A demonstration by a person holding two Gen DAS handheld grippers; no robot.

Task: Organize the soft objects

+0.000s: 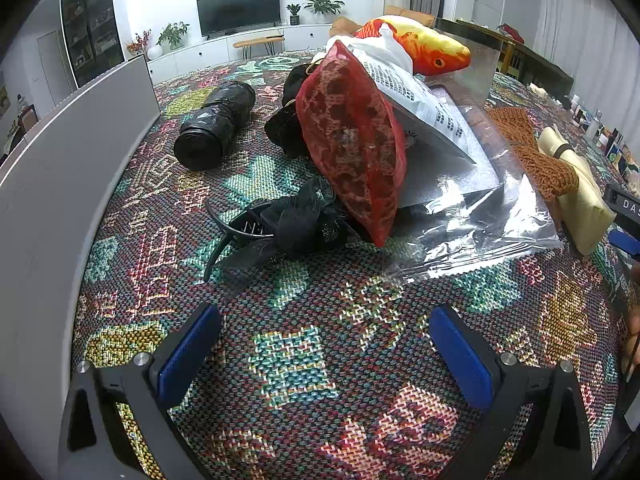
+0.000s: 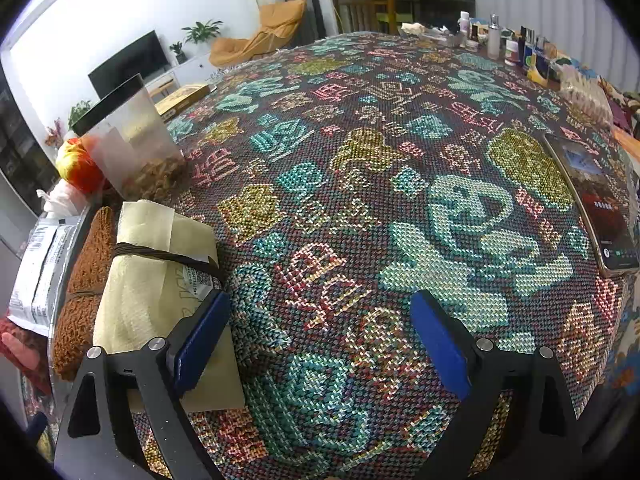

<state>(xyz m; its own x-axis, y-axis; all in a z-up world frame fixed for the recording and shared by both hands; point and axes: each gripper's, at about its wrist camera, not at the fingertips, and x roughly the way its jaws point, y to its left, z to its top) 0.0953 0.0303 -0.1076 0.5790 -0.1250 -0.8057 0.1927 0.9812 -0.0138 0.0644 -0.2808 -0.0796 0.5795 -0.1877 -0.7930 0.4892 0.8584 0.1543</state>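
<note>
Soft objects lie heaped on the patterned woven tabletop [image 1: 304,360]: one red mesh pouch [image 1: 352,136] standing on edge, one orange plush fish [image 1: 424,46] behind it, one black gauzy hair clip [image 1: 280,220] at its foot, one black rolled bundle [image 1: 216,124] lying apart to the left, one rust knitted piece [image 1: 532,148], and one cream cloth roll [image 2: 156,280] bound by a dark band. Crinkly clear plastic packaging [image 1: 472,216] spreads under the pouch. The left tool [image 1: 324,344] stands wide apart and empty above bare tabletop, with the hair clip and pouch just ahead of its blue ribbed pads. The right tool [image 2: 320,340] is also spread wide, holding nothing; the cream roll sits against its left finger, the knitted piece beside that. One phone [image 2: 592,204] lies far right.
</note>
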